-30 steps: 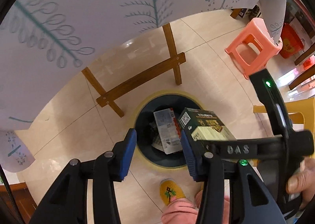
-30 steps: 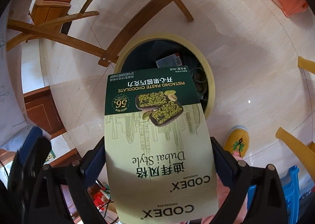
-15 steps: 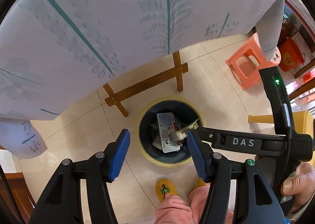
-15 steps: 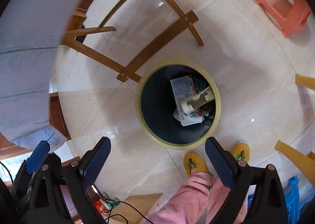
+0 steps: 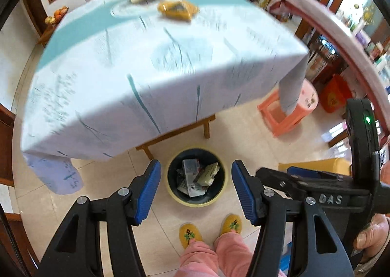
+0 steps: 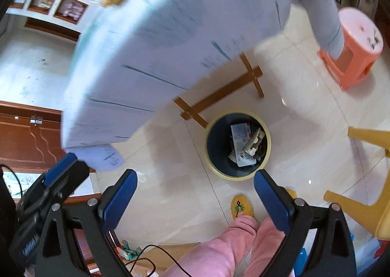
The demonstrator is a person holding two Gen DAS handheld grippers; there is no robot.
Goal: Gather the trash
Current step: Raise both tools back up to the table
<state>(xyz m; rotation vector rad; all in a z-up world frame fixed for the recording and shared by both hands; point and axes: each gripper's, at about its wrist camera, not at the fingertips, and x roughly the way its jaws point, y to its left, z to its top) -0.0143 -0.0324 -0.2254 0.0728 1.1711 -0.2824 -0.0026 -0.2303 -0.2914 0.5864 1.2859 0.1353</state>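
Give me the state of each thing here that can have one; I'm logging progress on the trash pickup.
left gripper: open, holding nothing.
right gripper: open, holding nothing.
trash bin: upright on the floor, no lid, partly filled.
chocolate box: inside the bin, lying tilted on the other trash.
yellow packet: on the table, not collected yet.
pink stool: upright.

Bin (image 5: pixel 196 200) mouth open above; table (image 5: pixel 156 62) overhangs behind — stool (image 5: pixel 290 116) right.
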